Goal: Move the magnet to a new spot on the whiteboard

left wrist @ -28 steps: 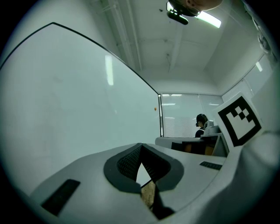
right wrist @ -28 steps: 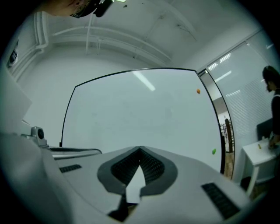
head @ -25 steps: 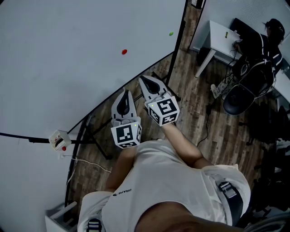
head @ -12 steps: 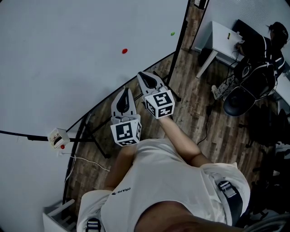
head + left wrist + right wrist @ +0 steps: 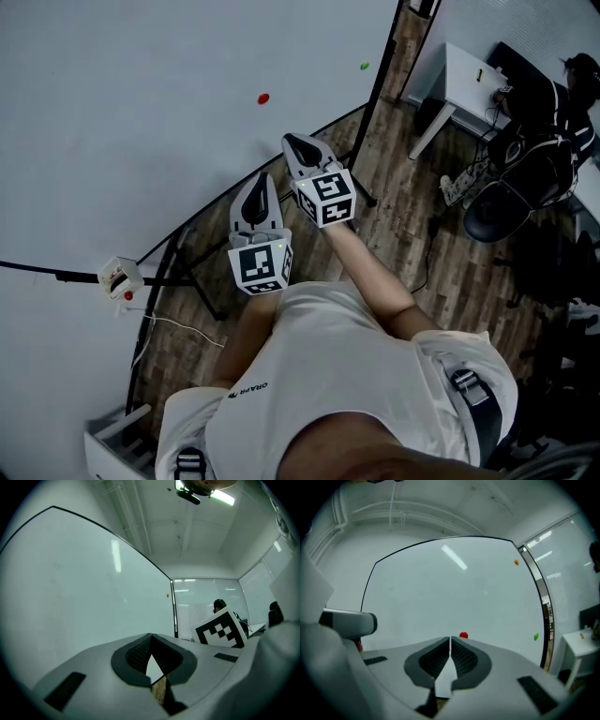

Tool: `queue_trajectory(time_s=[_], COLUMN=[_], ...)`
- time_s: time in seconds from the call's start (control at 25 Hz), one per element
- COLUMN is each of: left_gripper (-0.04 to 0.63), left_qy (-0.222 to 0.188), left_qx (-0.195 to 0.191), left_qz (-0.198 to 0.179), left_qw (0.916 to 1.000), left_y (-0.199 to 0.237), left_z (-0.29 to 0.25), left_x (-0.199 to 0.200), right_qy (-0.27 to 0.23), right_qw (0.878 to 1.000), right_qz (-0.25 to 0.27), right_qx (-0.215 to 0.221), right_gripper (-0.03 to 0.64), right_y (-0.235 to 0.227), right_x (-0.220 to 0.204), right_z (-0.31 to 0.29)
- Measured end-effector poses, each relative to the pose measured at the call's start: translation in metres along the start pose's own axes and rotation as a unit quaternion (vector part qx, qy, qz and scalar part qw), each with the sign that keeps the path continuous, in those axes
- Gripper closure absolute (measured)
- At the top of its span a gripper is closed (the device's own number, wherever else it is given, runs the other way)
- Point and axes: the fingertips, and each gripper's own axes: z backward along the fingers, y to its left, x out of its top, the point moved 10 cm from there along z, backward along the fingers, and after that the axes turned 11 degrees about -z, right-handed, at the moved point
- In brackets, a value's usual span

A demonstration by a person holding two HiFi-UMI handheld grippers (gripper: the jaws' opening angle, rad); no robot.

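1. Both grippers are up in front of the whiteboard, side by side and pointing at it. The right gripper is a touch further forward than the left gripper.
2. Right gripper first: its jaws are pressed together, pad against pad, with only a thin seam between them. They have hold of nothing.
3. The red magnet sits on the whiteboard ahead of the right gripper and clear of its tips. In the right gripper view the red magnet peeks up just over the closed jaw tips.
4. Over to the left gripper: its jaws meet at the tips too, and nothing is caught between them. Only plain board lies beyond them.
5. A green magnet clings to the board off to the right, close to its dark edge frame.
6. An orange magnet sits high on the board near the upper right corner.
7. A small white box with a red spot hangs at the board's lower edge, well to the left of both grippers.
8. Wooden floor runs below the board.
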Motion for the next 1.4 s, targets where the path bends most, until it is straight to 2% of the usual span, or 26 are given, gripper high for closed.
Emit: queue_trajectory(time_s=[1.04, 1.4], left_gripper=[0.594, 0.594], left_qy=[0.005, 0.005], left_qx=[0.013, 0.017], left_qz=[-0.003, -0.001], left_qw=[0.9999, 0.9998], left_y=[0.014, 0.017], left_z=[0.002, 0.001], left_x=[-0.007, -0.009], right_qy=[0.033, 0.038], right_qw=[0.999, 0.999], right_qz=[0.005, 0.009], right_qx=[-0.009, -0.013], right_gripper=[0.600, 0.568], right_y=[-0.015, -0.017], right_x=[-0.013, -0.017], right_z=[-0.055, -0.065])
